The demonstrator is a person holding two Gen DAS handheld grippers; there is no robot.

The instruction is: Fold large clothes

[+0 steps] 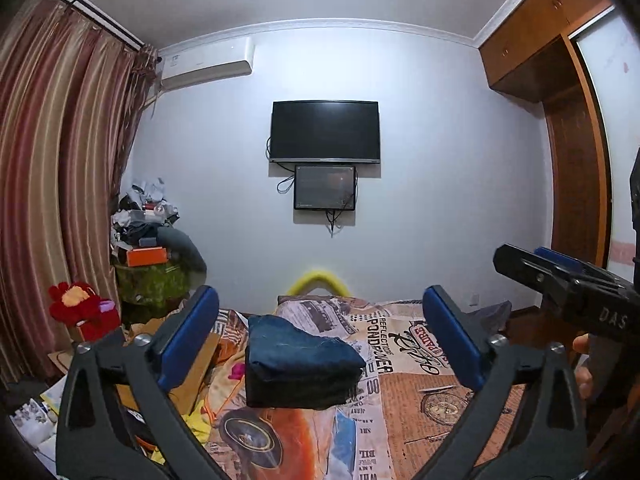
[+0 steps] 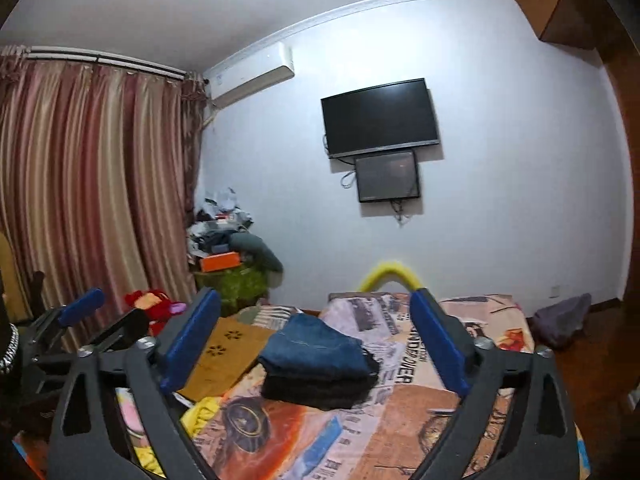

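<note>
A folded pair of blue jeans lies on top of a folded dark garment as a small stack on the printed bedspread. The stack also shows in the right wrist view. My left gripper is open and empty, raised above the bed in front of the stack. My right gripper is open and empty too, at about the same height. The right gripper shows at the right edge of the left wrist view. The left gripper shows at the left edge of the right wrist view.
A wall TV and a smaller screen hang ahead. Curtains are on the left, with a cluttered pile and a red plush toy. A wooden wardrobe stands right. A brown board and a grey cloth lie on the bed.
</note>
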